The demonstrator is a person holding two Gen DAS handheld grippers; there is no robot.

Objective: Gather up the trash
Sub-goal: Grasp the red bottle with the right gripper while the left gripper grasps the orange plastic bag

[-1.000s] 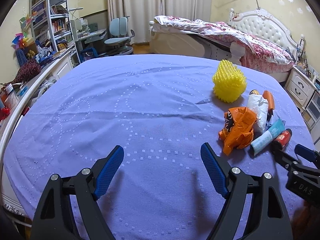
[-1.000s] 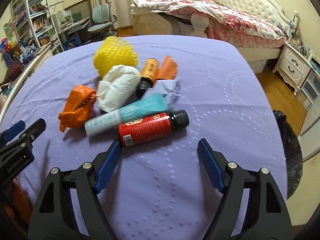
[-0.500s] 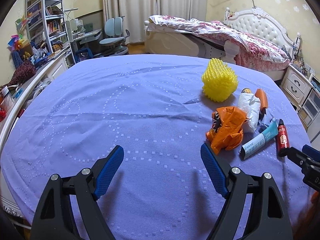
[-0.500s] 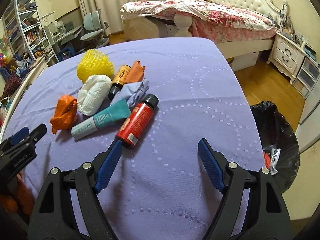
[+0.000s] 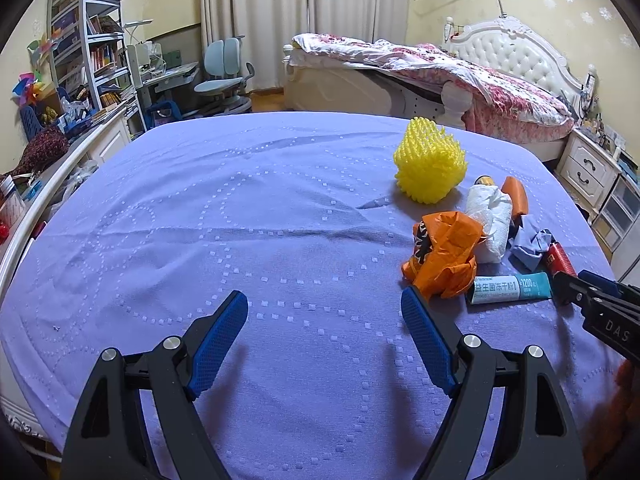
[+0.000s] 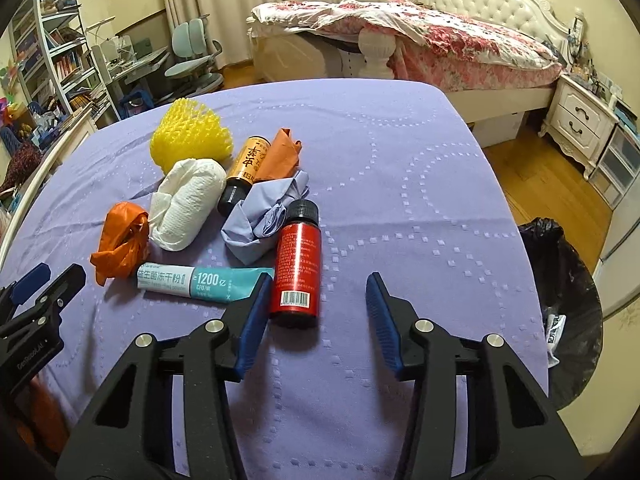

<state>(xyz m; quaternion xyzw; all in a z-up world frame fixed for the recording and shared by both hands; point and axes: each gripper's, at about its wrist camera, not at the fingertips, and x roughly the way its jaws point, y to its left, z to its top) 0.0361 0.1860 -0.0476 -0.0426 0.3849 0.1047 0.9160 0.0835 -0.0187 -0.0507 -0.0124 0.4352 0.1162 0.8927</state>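
Red bottle (image 6: 298, 268): lies on the purple worktop (image 6: 420, 184) at the near edge of the trash pile, base toward the right claw — it has swung round from lying crosswise a second ago to pointing almost straight at the camera.
Right claw (image 6: 316, 316): closing, and narrower than a second ago; the bottle's base sits just inside the left finger (image 6: 252, 320), but the pads do not yet press on it.
Meaning: the grab looks under way — the bottle seems the first piece picked.
Tube (image 6: 204, 282): teal and white, beside the bottle on its left, its end at the left finger; it could get nipped along with the bottle.
Rest of pile: orange bag (image 6: 120, 240), paper wad (image 6: 186, 210), lilac cloth (image 6: 264, 216), amber bottle (image 6: 246, 168), yellow mesh (image 6: 190, 136), all untouched.
Left claw (image 5: 324, 334): wide apart, empty, over bare cloth near the orange bag; barely moved.
Bin (image 6: 560, 320): black-lined, on the floor off the worktop's right edge, some litter already inside.
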